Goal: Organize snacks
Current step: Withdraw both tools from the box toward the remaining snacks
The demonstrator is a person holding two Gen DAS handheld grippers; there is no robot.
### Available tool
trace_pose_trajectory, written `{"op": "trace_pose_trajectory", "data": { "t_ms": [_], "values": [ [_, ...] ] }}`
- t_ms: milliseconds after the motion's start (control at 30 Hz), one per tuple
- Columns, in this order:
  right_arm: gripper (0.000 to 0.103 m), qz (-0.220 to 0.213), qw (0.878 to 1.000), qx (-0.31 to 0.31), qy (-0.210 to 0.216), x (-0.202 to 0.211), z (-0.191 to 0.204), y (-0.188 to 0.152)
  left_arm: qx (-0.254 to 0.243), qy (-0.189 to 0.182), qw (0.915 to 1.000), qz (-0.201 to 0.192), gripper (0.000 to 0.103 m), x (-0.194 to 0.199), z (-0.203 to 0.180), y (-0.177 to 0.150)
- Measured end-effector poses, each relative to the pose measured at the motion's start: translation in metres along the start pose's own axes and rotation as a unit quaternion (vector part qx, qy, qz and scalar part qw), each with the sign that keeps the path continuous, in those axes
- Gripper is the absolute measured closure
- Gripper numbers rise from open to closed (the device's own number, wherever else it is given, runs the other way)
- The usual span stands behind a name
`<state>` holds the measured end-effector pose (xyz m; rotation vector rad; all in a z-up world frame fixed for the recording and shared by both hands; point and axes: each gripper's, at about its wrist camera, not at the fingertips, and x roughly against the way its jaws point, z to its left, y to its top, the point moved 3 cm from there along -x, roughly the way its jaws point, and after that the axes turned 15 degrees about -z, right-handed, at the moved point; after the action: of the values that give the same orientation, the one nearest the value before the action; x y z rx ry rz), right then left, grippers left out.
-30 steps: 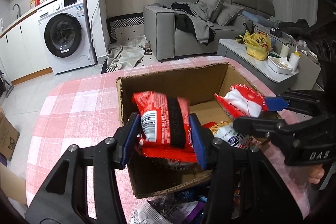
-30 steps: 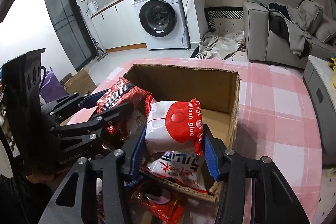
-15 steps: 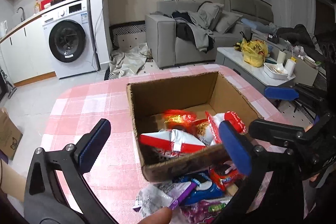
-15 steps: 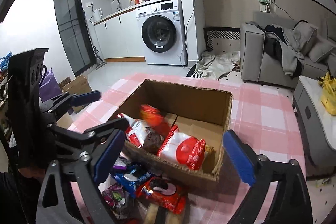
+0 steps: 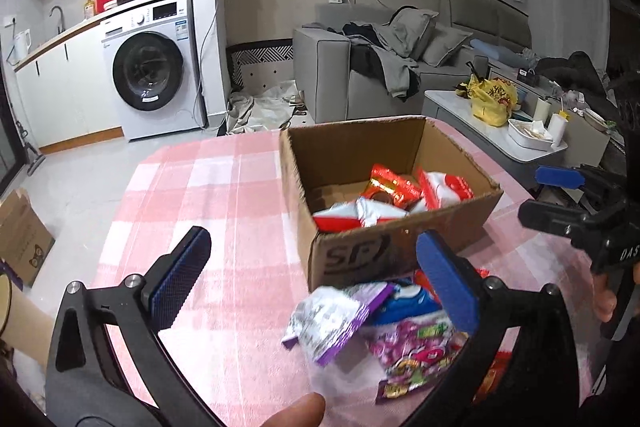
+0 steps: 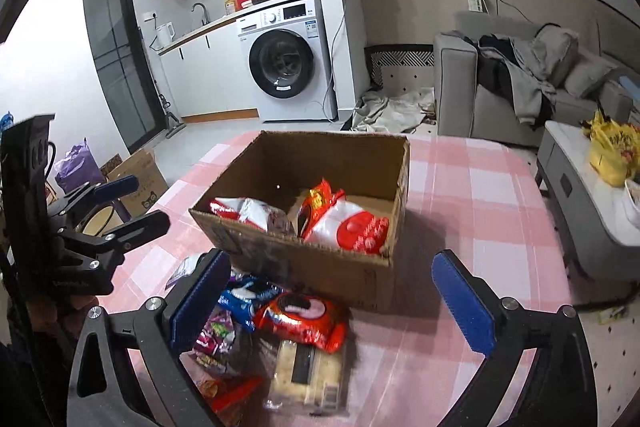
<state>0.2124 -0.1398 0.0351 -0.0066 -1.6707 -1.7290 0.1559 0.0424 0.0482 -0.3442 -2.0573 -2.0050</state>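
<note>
An open cardboard box (image 5: 400, 255) (image 6: 320, 267) stands on the pink checked table (image 5: 220, 195). Inside lie a red-and-white packet (image 5: 348, 217) (image 6: 248, 211), a red foil packet (image 5: 394, 183) and a white bag with a red disc (image 6: 352, 227). In front of the box is a loose pile: a purple-and-silver packet (image 5: 336, 319), a pink candy bag (image 5: 416, 351), a blue packet (image 6: 244, 297), a red cookie packet (image 6: 304, 315) and a cracker pack (image 6: 306, 367). My left gripper (image 5: 312, 247) hovers open and empty above the pile. My right gripper (image 6: 331, 261) is empty, its jaws still opening.
A washing machine (image 5: 152, 67) and counter stand at the back left, a grey sofa (image 5: 360, 67) behind the table. To the right is a low table (image 6: 580, 187) with a yellow bag. A cardboard box (image 6: 140, 179) sits on the floor at left. A thumb (image 5: 296, 411) shows at the bottom.
Both grippers let go of their packets, which now lie in the box. Both opened wide and drew back from the box, bringing the loose pile into view.
</note>
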Motion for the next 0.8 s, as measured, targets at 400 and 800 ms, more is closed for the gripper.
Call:
{"op": "trace_pose_trajectory", "data": {
  "t_ms": [400,800],
  "values": [
    [0.0,0.024,0.999,-0.025,-0.015,0.008,-0.007,-0.028,0.006,0.001,0.9995,0.03,0.0,0.014,0.006,-0.037],
    [0.0,0.053,0.997,-0.05,-0.008,-0.002,-0.008,-0.045,0.008,-0.002,0.998,0.063,0.0,-0.012,0.005,-0.057]
  ]
}}
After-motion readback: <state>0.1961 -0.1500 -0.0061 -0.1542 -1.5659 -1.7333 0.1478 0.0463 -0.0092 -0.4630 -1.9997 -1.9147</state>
